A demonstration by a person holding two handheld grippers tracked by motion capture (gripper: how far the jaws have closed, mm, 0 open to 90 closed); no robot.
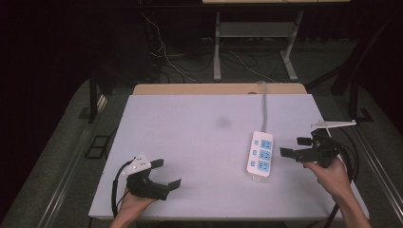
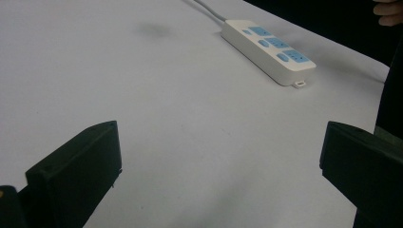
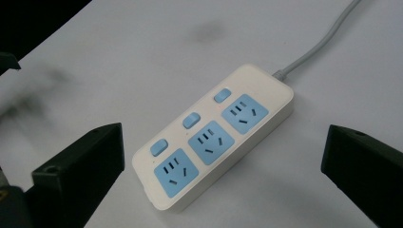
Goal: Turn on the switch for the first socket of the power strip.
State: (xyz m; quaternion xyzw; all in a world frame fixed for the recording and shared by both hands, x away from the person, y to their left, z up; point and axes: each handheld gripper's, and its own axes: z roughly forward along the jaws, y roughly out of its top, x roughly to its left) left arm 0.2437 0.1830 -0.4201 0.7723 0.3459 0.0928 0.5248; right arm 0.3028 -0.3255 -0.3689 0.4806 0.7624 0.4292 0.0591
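Observation:
A white power strip (image 1: 261, 154) with three blue sockets and three blue switches lies flat on the right part of the white table (image 1: 190, 133). Its grey cable (image 1: 264, 107) runs to the far edge. My right gripper (image 1: 293, 146) hovers just right of the strip, open, its jaws pointing at it with nothing between them. In the right gripper view the strip (image 3: 214, 137) lies ahead between the wide jaws (image 3: 221, 156). My left gripper (image 1: 167, 173) rests near the front left, open and empty. In the left gripper view the strip (image 2: 268, 45) lies far off.
A faint dark smudge (image 1: 222, 122) marks the table's middle. The tabletop's front edge runs just below both hands. Beyond the far edge stand a desk frame (image 1: 218, 52) and loose cables (image 1: 166, 57) on the floor. Black cables trail from both grippers.

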